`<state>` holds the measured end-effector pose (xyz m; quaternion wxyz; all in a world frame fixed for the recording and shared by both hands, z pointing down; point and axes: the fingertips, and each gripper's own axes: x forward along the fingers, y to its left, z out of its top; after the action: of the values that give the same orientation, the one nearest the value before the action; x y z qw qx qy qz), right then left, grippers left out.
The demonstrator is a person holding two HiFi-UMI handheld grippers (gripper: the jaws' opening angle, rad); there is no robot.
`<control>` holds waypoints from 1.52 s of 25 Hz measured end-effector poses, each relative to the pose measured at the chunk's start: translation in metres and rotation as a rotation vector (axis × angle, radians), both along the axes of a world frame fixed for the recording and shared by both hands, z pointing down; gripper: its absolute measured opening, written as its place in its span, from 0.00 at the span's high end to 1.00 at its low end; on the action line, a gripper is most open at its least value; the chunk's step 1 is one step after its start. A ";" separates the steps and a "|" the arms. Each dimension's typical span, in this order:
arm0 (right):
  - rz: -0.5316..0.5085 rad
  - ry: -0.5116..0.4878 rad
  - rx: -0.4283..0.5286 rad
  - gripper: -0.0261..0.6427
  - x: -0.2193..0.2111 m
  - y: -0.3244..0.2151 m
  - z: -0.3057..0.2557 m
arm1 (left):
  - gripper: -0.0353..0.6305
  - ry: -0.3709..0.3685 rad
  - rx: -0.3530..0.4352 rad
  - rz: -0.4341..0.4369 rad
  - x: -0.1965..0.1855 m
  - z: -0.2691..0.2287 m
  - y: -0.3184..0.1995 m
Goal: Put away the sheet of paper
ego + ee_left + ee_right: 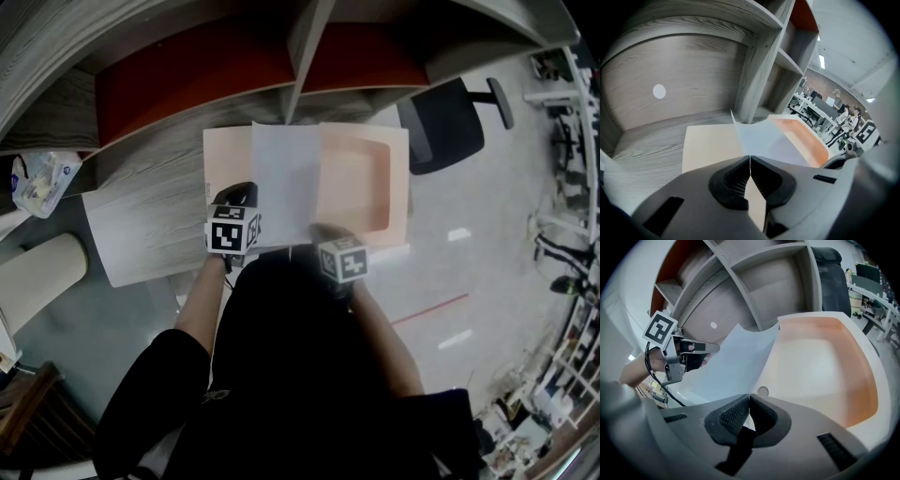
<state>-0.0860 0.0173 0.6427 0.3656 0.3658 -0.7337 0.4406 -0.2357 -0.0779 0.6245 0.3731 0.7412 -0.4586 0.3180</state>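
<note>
While the left hand-held gripper (750, 158) and right hand-held gripper (749, 396) each pinch the paper's (284, 178) near edge over the tray (398, 178) | advice: hold it taut, lower both sides evenly, then release.

We see 1 sheet of paper (286, 178), plain and pale white, spread over the middle of the open peach folder (370, 178). It leaves the folder's left panel and its recessed right half bare. The sheet's far edge reaches just past the folder's far edge, with 1 far corner curled up. Along the folder's near side, the left tool (242, 193) and right tool (320, 232) each pinch the sheet's near edge.
</note>
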 end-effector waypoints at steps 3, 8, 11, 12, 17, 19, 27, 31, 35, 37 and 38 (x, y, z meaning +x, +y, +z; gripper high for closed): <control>0.007 -0.003 -0.002 0.93 0.001 -0.001 -0.001 | 0.88 -0.002 0.001 0.004 0.002 0.000 -0.002; 0.001 -0.010 0.002 0.93 -0.001 -0.002 0.000 | 0.88 -0.005 0.002 0.015 0.005 0.001 -0.005; -0.005 0.001 -0.004 0.93 0.000 -0.001 0.001 | 0.88 -0.010 -0.001 0.018 0.006 0.002 -0.004; -0.005 0.001 -0.006 0.93 0.001 -0.001 0.001 | 0.88 -0.012 -0.003 0.018 0.006 0.002 -0.004; -0.006 0.005 -0.008 0.93 0.003 -0.001 0.001 | 0.88 -0.012 -0.009 0.022 0.007 0.004 0.000; -0.005 0.009 -0.006 0.93 0.005 -0.001 0.000 | 0.88 -0.010 -0.011 0.017 0.008 0.005 0.000; 0.021 0.005 0.003 0.92 0.016 -0.005 -0.001 | 0.88 0.002 -0.009 -0.007 0.007 0.007 0.000; 0.030 0.003 0.000 0.85 0.019 -0.004 0.000 | 0.88 -0.008 -0.011 -0.009 0.006 0.010 0.002; 0.046 0.003 0.013 0.84 0.024 -0.008 0.000 | 0.88 -0.001 -0.014 -0.012 0.008 0.011 0.001; 0.074 -0.002 0.015 0.85 0.029 -0.010 -0.003 | 0.88 0.004 -0.015 -0.010 0.009 0.011 0.001; 0.090 0.000 0.017 0.85 0.033 -0.010 -0.005 | 0.88 0.005 -0.016 -0.009 0.010 0.011 0.001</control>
<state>-0.0530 0.0071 0.6382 0.3424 0.4016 -0.7201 0.4504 -0.2259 -0.0769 0.6356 0.3818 0.7368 -0.4585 0.3180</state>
